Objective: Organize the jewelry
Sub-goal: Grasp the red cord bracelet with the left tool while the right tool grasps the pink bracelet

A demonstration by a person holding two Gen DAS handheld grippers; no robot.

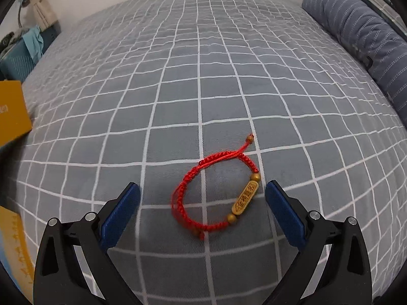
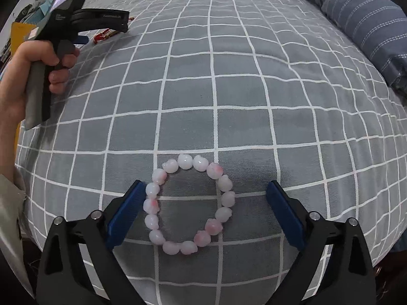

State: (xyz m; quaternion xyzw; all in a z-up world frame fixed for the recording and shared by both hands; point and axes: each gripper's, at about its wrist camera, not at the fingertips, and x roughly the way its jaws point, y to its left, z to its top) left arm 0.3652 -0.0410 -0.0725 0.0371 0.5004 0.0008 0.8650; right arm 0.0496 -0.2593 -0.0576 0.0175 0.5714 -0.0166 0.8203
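A red braided cord bracelet (image 1: 189, 190) with a carved wooden charm and small wooden beads lies flat on the grey checked bedsheet (image 1: 178, 76). My left gripper (image 1: 202, 190) is open, with its blue pads on either side of the bracelet and not touching it. A bracelet of white and pink beads (image 2: 226, 199) lies on the same sheet (image 2: 229, 76). My right gripper (image 2: 206, 190) is open around it, and the left pad sits close to the beads. The left gripper (image 2: 101, 29) shows at the upper left of the right wrist view, over the red bracelet (image 2: 103, 35).
A blue striped bolster (image 1: 361, 38) lies along the right side of the bed, also seen in the right wrist view (image 2: 368, 17). A yellow box (image 1: 11, 111) sits at the bed's left edge. A teal container (image 1: 17, 61) stands beyond the left edge.
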